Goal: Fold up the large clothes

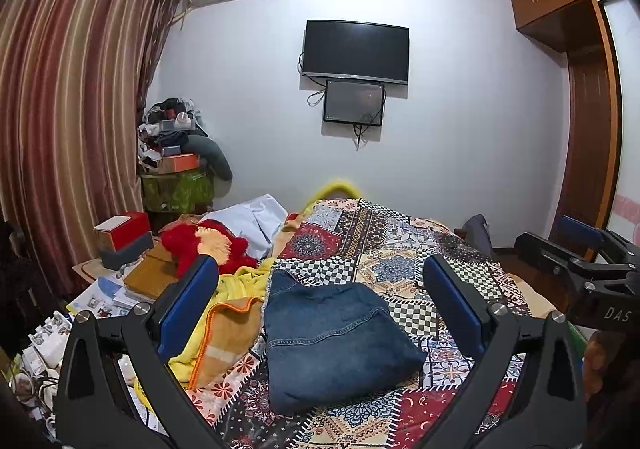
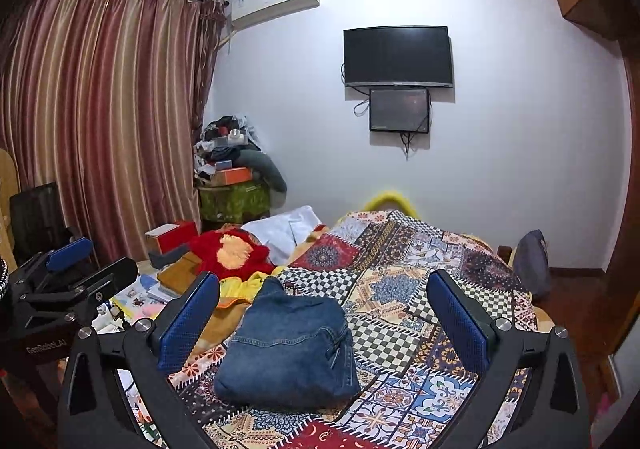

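Denim garment (image 1: 336, 341), folded into a thick bundle, lies on the patchwork bedspread (image 1: 404, 249) near the bed's front edge; landmark for all positions below.

Handling (judged):
- Heavy for cloth, soft but stiff-ish; thick layers likely hold their shape when set down.
- Surface is rough, so low slip on the gripper pads.
- Not fragile. Main risk: layers slide apart if only the top ply is pinched.
- Best hold: both side edges of the bundle, pinching through all layers near the stitched seam (image 1: 320, 333), or scoop under the fold.

Count, left to right of the denim:
- Red box (image 1: 124, 229): 1, far left.
- Red plush item (image 1: 208, 245): 1, left and behind.
- Yellow-orange blanket (image 1: 224, 325): 1, touching the denim's left side.
- Left gripper (image 1: 320, 297): 1, fingers wide apart, nothing between the pads, hovering in front of the denim w/o contact.
- Denim garment: 1.
- Right gripper (image 2: 324, 305): 1, fingers wide apart, empty, also clear of the denim.
- Wall screens (image 1: 356, 49): 2, far behind.
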The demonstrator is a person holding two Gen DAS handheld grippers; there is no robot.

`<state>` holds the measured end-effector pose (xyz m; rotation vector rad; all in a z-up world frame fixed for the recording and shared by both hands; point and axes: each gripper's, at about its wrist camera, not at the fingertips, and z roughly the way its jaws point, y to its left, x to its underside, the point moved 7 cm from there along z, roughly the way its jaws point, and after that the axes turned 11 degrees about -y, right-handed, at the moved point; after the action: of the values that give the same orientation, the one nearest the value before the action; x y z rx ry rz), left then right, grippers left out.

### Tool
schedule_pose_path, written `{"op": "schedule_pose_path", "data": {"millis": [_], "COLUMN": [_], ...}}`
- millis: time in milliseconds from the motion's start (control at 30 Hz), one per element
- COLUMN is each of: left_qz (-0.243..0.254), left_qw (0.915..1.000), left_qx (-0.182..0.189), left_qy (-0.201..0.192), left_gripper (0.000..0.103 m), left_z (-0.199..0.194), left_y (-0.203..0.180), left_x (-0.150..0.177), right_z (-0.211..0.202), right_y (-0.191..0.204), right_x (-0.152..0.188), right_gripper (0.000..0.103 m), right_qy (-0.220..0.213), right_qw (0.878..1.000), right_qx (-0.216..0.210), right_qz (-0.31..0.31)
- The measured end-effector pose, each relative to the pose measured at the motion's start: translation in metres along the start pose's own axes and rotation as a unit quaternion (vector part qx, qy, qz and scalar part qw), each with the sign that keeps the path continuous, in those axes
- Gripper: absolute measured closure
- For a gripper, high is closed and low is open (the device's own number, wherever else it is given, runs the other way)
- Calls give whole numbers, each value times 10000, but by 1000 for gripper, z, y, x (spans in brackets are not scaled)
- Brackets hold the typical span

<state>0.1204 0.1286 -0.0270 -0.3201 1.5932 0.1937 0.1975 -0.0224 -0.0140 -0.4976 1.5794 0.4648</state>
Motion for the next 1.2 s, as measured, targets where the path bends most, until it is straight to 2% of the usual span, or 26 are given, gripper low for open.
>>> {"op": "schedule_pose_path", "data": {"millis": [1200], "left_qz": [160], "left_qw": [9995], "left_qx": [262], "left_qy": [67], "left_gripper": [0], "left_z": [-2], "left_y": [-12], "left_x": [1], "right_z": [-8], "right_y": [-4], "right_x": [-1], "right_gripper": [0], "right_qy": [-21], "right_qw": [9997], "right_qx": [-167], "right_qz": [194]}}
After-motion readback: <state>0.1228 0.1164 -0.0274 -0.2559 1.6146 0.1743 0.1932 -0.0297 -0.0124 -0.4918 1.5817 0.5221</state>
